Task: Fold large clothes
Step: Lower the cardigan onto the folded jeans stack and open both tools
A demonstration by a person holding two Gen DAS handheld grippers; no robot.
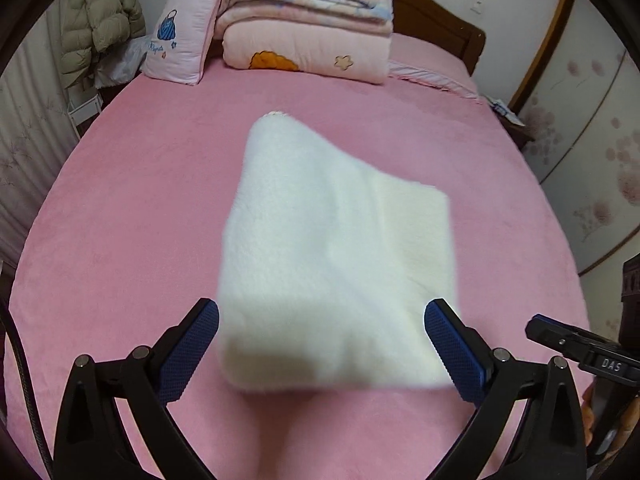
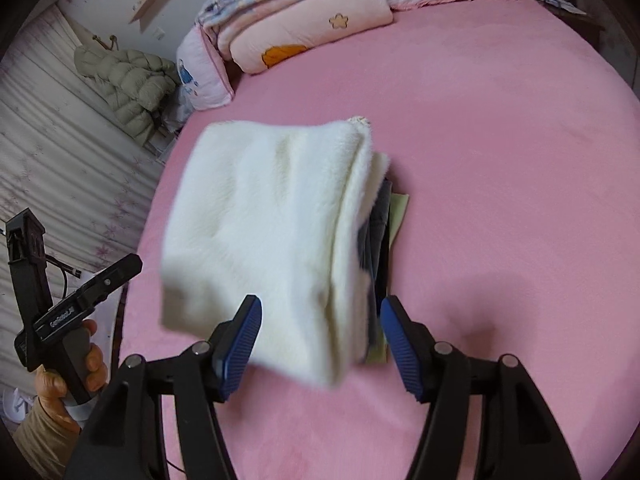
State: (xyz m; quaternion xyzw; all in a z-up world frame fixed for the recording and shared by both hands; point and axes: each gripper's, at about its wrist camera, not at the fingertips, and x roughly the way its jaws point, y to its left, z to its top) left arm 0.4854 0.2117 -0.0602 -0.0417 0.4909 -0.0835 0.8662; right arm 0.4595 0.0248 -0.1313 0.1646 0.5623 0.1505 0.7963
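Note:
A folded white fluffy garment [image 1: 332,256] lies on the pink bed [image 1: 132,200]. In the right wrist view the garment [image 2: 264,220] tops a small pile of folded clothes, with dark blue [image 2: 378,232] and pale green [image 2: 398,212] layers showing at its right edge. My left gripper [image 1: 320,350] is open, its blue pads on either side of the garment's near edge. My right gripper [image 2: 320,346] is open over the pile's near corner, holding nothing. The other gripper shows at the edge of each view: the right gripper [image 1: 580,348] and the left gripper [image 2: 72,304].
Folded pink quilts [image 1: 308,36] and a pink pillow [image 1: 180,40] are stacked at the head of the bed. An olive puffer jacket [image 1: 100,16] hangs at the far left. A wooden headboard [image 1: 436,20] and patterned wardrobe doors [image 1: 580,140] are on the right.

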